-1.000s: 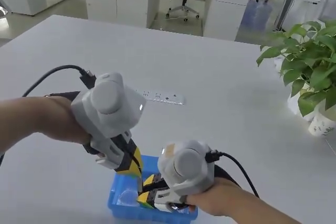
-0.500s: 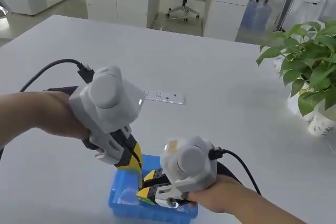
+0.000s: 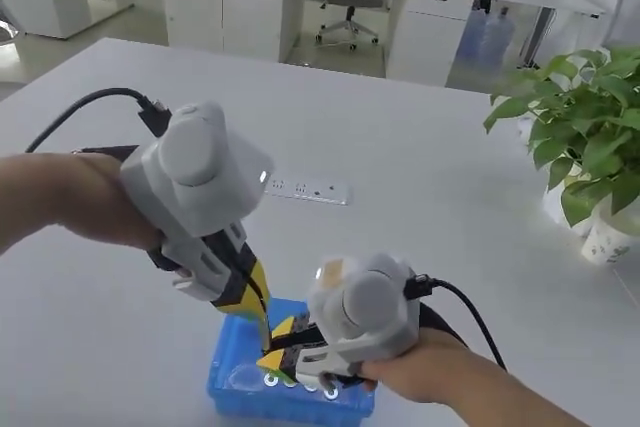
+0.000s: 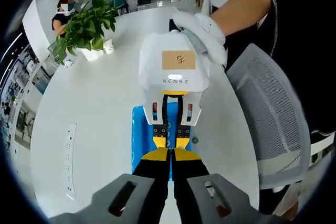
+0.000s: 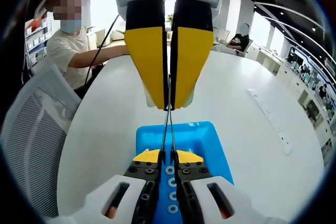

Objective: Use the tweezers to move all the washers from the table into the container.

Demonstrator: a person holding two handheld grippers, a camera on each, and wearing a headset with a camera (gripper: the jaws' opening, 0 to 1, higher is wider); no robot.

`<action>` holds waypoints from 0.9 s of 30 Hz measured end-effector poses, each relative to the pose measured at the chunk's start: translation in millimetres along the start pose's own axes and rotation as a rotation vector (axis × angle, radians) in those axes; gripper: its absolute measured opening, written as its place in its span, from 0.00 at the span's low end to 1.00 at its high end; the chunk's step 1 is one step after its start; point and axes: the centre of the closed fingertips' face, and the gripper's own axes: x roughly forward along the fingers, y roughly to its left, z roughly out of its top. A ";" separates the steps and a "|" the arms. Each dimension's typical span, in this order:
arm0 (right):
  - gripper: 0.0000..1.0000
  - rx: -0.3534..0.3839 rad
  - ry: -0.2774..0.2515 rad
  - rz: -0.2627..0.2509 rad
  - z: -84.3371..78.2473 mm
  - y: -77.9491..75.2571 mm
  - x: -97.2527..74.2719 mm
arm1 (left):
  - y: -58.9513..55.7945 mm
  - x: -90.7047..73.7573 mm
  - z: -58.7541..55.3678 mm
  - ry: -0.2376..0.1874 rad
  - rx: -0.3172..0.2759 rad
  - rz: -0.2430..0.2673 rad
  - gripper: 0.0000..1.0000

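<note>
Because the left gripper [image 5: 169, 106] and right gripper [image 5: 168, 156] both have fingers clamped on the thin tweezers [image 5: 167, 129] above the blue container [image 5: 210, 150], where washers [image 5: 170, 170] lie in a row, an uneven release could drop the tool.

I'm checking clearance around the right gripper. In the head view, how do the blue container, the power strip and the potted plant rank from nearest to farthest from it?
1. blue container, directly beneath the right gripper.
2. power strip, farther ahead, near the middle.
3. potted plant, far off to the right.
</note>
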 end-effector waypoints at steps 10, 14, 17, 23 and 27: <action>0.10 -0.019 -0.011 -0.005 13.1 15.2 -11.5 | -15.7 -13.9 8.6 -0.002 0.003 -0.001 0.03; 0.10 -0.029 -0.005 -0.004 14.2 22.9 -13.6 | -22.4 -14.7 10.2 0.001 0.003 -0.006 0.03; 0.10 -0.033 -0.003 -0.004 13.5 27.8 -15.3 | -28.4 -14.4 11.8 0.001 0.004 -0.005 0.03; 0.10 -0.026 -0.003 -0.008 8.3 37.2 -17.3 | -38.4 -9.2 14.8 -0.002 0.012 -0.008 0.03; 0.10 -0.028 -0.002 -0.012 2.9 44.2 -18.1 | -45.2 -4.2 16.4 -0.004 0.017 -0.013 0.03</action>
